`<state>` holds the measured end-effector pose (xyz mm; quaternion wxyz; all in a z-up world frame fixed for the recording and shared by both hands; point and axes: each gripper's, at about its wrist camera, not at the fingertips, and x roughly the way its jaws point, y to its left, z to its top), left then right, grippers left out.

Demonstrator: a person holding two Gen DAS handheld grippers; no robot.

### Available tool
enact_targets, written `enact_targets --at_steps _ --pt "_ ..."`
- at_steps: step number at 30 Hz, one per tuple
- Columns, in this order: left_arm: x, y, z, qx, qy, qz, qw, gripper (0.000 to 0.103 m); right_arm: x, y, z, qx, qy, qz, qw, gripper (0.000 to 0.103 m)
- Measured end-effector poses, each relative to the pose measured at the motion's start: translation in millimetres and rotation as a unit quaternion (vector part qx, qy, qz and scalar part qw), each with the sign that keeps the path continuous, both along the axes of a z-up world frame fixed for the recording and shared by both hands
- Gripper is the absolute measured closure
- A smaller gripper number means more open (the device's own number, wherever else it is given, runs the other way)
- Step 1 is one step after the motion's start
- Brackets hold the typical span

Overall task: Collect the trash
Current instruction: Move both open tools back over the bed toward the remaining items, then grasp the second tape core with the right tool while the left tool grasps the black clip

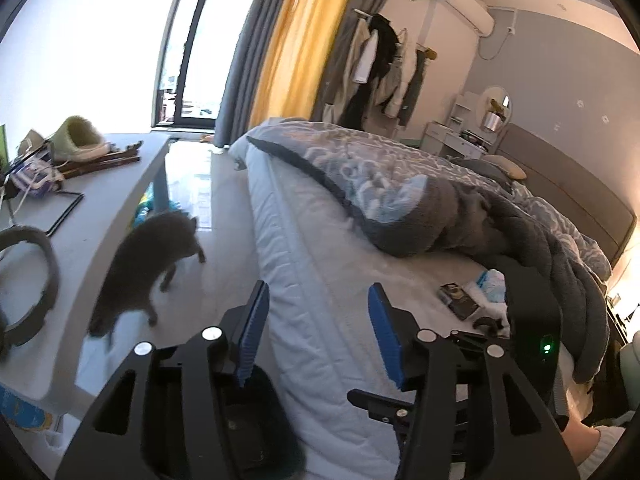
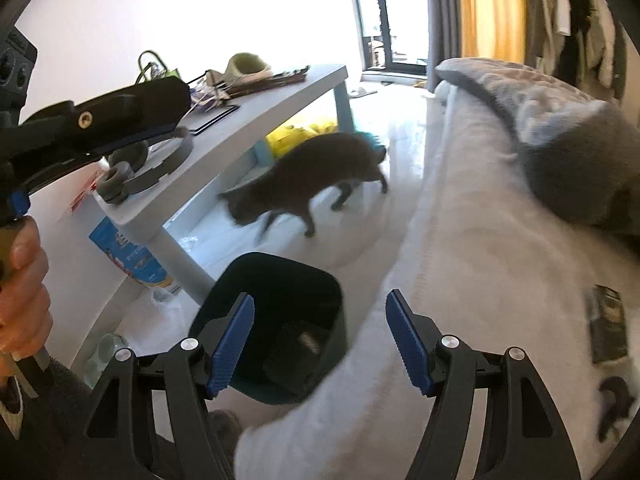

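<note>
We hold both grippers tilted downward at the bed's (image 1: 320, 280) edge, left gripper (image 1: 316, 336) and right gripper (image 2: 320, 344) spread wide, empty; dark bin (image 2: 276, 300) below on floor, wrapper (image 2: 608, 320) on sheet.

Left tool (image 1: 318, 334) and right tool (image 2: 320, 346) agape, empty.

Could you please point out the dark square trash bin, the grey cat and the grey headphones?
Dark square trash bin (image 2: 320, 280): right wrist view, far rim.
Grey cat (image 2: 316, 172): right wrist view, flank.
Grey headphones (image 2: 120, 180): right wrist view, ear cup.
</note>
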<state>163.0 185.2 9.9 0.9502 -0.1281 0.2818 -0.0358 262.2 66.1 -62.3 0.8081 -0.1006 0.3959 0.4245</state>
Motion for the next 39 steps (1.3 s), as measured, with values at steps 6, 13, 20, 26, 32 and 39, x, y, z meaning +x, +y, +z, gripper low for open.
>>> enact_targets --at_steps 6,13,20,26,32,39 --pt "20.4 -35.6 -7.6 -0.005 0.008 -0.037 0.9993 0.04 9.4 -45.4 5.2 -0.001 -0.015 -0.032 0.999 0.034" --pt "41.3 -84.1 -17.5 -0.011 0.015 -0.102 0.9946 0.031 18.4 -100.4 3.8 -0.004 -0.021 -0.072 0.997 0.032" --pt "58.4 -120.4 -27.1 -0.007 0.025 -0.141 0.9897 0.021 25.1 -149.5 -7.1 -0.019 -0.024 -0.115 0.993 0.03" --pt "70.4 -149.0 -38.9 -0.004 0.038 -0.171 0.9846 0.015 27.0 -192.6 -11.4 -0.034 -0.036 -0.146 0.988 0.026" --pt "83.9 -184.7 -52.8 0.003 0.052 -0.209 0.9765 0.014 26.5 -230.5 -16.7 -0.042 -0.04 -0.175 0.983 0.025" --pt "99.6 -216.4 -65.6 -0.003 0.065 -0.238 0.9692 0.014 22.3 -267.9 -26.3 -0.049 -0.039 -0.196 0.979 0.021"
